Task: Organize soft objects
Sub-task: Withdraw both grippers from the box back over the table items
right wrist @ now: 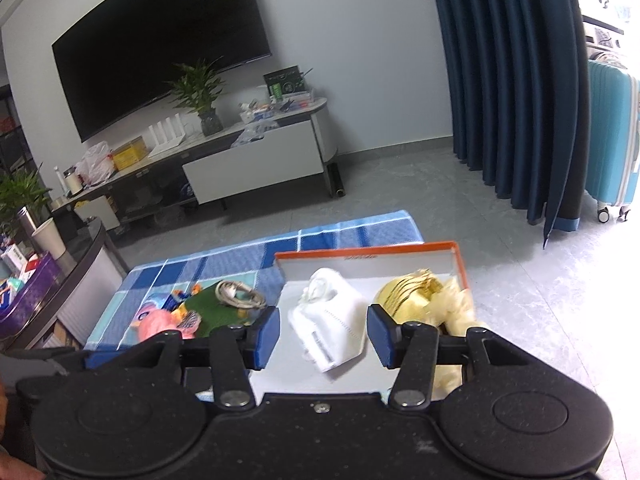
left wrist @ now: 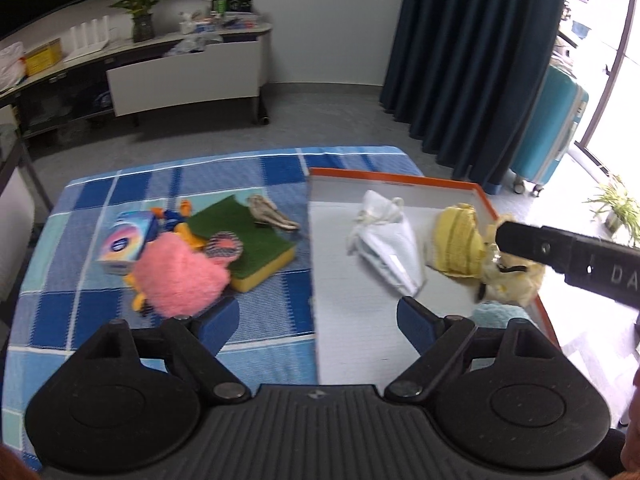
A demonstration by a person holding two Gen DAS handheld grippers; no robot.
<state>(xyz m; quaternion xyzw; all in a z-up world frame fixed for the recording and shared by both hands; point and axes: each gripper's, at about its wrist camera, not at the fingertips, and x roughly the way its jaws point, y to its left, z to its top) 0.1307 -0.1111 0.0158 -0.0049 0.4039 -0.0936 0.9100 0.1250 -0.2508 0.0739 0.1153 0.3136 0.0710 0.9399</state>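
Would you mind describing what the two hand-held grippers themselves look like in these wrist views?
Both look alike. The left hand-held gripper and the right hand-held gripper each have a matte black ribbed body, two round black discs at the sides, angular black linkage arms with silver pivot bolts, and blue pads on the fingertips. No cables or sleeves are visible.

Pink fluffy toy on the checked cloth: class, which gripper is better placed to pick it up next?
Probably the left gripper: its open, empty jaws sit right beside the pink fluffy toy. The right gripper hangs over the box.
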